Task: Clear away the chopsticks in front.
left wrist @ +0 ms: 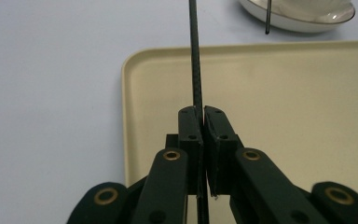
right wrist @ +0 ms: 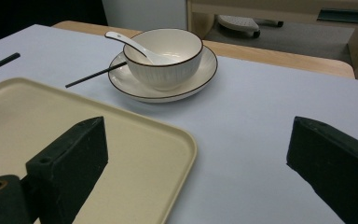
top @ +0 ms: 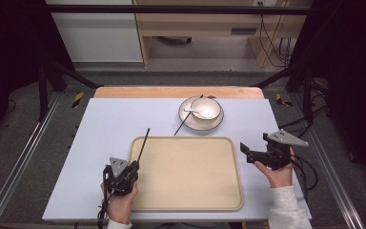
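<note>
1. In the left gripper view the lower end of the black chopstick (left wrist: 195, 51) runs down between the jaws and out of the bottom edge, and its far tip is cut off at the top; in the right gripper view just a short end of it shows at the left edge (right wrist: 0, 64)
2. The second chopstick (top: 187, 117) leans across the plate (top: 189, 121), its far part lying behind the bowl (top: 206, 108); whether it touches the bowl cannot be told
3. A white spoon (right wrist: 128, 43) rests in the bowl, handle out over the rim; the bowl sits on the plate at the far middle of the pale blue table top (top: 105, 124)
4. A cream tray (top: 190, 191) lies bare in front of the person, between the two hands; the plate is just beyond its far edge
5. The left gripper (top: 134, 167) is over the tray's left rim, jaws pressed together on the held chopstick, which slants up and away toward the far side, well apart from the plate
6. The left hand (top: 119, 202) holds it from below, near the table's near edge
7. The right gripper (top: 246, 149) hovers just right of the tray, its jaws spread wide with nothing between them, aimed inward toward the tray and bowl
8. The right hand (top: 280, 174) grips it, a white sleeve (top: 286, 207) coming in from below
</note>
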A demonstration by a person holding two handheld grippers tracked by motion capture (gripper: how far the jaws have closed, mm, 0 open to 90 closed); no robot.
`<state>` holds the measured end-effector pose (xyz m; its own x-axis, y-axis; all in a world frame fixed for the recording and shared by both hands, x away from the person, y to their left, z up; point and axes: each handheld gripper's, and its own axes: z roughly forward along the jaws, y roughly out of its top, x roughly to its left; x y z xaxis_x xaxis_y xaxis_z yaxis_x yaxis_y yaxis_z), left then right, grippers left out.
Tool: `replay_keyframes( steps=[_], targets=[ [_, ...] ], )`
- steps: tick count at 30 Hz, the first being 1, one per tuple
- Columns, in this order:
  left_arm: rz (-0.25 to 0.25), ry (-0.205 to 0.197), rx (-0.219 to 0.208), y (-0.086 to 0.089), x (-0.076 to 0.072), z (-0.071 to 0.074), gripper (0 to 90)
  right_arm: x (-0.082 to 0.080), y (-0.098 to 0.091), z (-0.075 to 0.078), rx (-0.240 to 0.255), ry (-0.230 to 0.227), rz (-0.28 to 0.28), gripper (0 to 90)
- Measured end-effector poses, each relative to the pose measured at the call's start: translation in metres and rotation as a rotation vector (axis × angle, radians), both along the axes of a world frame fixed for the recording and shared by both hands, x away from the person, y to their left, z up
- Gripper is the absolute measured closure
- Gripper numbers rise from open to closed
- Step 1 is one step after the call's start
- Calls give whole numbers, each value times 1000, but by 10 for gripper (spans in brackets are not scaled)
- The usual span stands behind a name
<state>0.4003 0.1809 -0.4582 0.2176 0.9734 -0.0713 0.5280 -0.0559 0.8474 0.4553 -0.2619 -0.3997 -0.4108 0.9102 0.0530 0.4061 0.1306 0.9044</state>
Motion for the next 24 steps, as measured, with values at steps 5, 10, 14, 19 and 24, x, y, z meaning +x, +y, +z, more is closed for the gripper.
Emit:
replay_keyframes(
  steps=[5, 10, 14, 19, 24],
  targets=[
    [18, 44, 10, 3, -2, -13, 857, 0, 1, -1, -4, 5, 1, 55],
    [31, 79, 21, 2, 0, -21, 857, 1, 3, -2, -4, 8, 1, 55],
    [46, 97, 38, 1, 1, -23, 857, 1, 3, -2, -9, 9, 1, 55],
    [51, 123, 53, 1, 3, -23, 852, 1, 3, -2, -3, 9, 0, 55],
    [42, 124, 53, 1, 4, -21, 833, 1, 3, -2, -9, 9, 1, 55]
  ],
)
